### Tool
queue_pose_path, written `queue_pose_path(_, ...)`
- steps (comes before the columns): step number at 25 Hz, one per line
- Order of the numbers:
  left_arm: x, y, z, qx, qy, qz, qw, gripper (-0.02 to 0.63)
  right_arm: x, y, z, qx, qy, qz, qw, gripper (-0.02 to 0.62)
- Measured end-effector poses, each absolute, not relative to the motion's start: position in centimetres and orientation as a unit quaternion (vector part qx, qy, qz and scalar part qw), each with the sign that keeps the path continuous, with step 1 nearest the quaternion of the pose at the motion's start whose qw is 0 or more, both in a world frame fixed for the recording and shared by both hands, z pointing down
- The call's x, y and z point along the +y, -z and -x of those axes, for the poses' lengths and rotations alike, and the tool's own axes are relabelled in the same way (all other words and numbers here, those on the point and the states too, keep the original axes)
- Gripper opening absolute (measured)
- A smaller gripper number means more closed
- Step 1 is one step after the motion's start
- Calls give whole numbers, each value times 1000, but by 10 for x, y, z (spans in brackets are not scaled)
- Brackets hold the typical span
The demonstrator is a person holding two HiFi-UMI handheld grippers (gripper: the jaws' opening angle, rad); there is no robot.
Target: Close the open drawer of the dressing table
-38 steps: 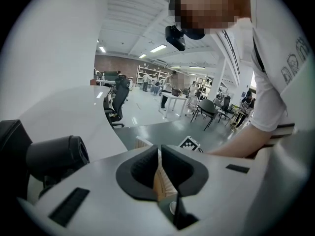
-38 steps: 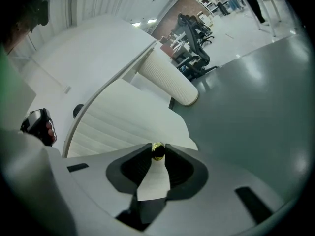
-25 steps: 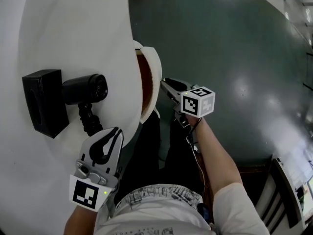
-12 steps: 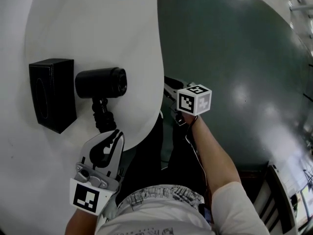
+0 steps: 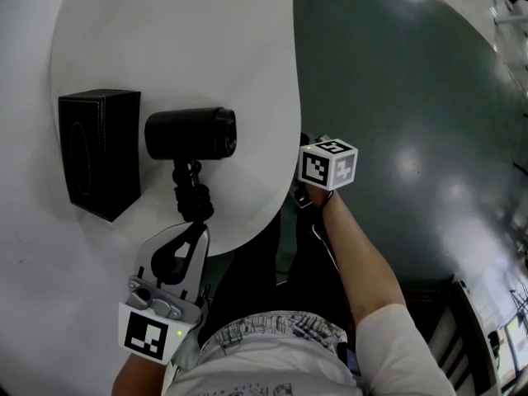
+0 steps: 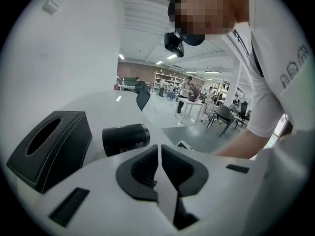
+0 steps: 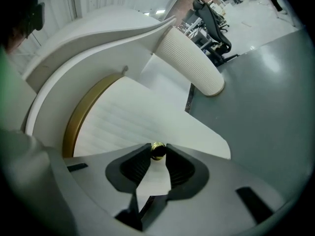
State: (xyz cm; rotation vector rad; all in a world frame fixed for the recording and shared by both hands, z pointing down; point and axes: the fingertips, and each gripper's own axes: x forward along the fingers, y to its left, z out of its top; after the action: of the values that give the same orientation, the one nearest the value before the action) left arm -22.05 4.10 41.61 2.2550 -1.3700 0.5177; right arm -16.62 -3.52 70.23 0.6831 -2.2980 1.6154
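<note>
**Right tongs on drawer knob, left tongs idle**

Right tongs [image 7: 157,157]: narrow. The pads sit either side of the small round brass knob [image 7: 157,150] and seem to touch it, so I read this as a light pinch. The knob is likely the only handle for steering the drawer, which would explain the grip there.

The knob sits on the white ribbed curved drawer front [image 7: 123,119], directly ahead of the right tongs. A gold metal trim band [image 7: 78,117] curves up to the left of it.

In the head view only the right tongs' marker cube shows. The tips are tucked under the lip of the white rounded dressing-table surface [image 5: 206,48]. No drawer juts past that edge, so the drawer is probably in or nearly in. I can't confirm it is flush.

Left tongs [image 6: 160,150]: nearly together, just a slit, with nothing between them. They hang over the surface, probably parked clear of the drawer.

- Ahead-left of the left tongs is a black leather-look tissue box [image 6: 49,146].
- Straight ahead is a black cylinder on its side [image 6: 125,139].
- Beyond the right tongs, a white ribbed tapered stool-like thing [image 7: 189,60] stands on the dark green glossy floor [image 7: 256,82], well apart from the drawer.
</note>
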Motion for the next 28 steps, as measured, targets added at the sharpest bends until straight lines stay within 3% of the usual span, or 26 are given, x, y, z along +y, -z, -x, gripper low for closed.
queue_pose_path(11, 39, -409, 216, -490, -184, -825, 215, 40, -26, -706, 158, -777, -564, -246, 134, 130)
queue_pose_path(28, 26, -379, 155, -454, -171, -859, 163, 40, -38, -609, 56, -801, -496, -317, 106, 132)
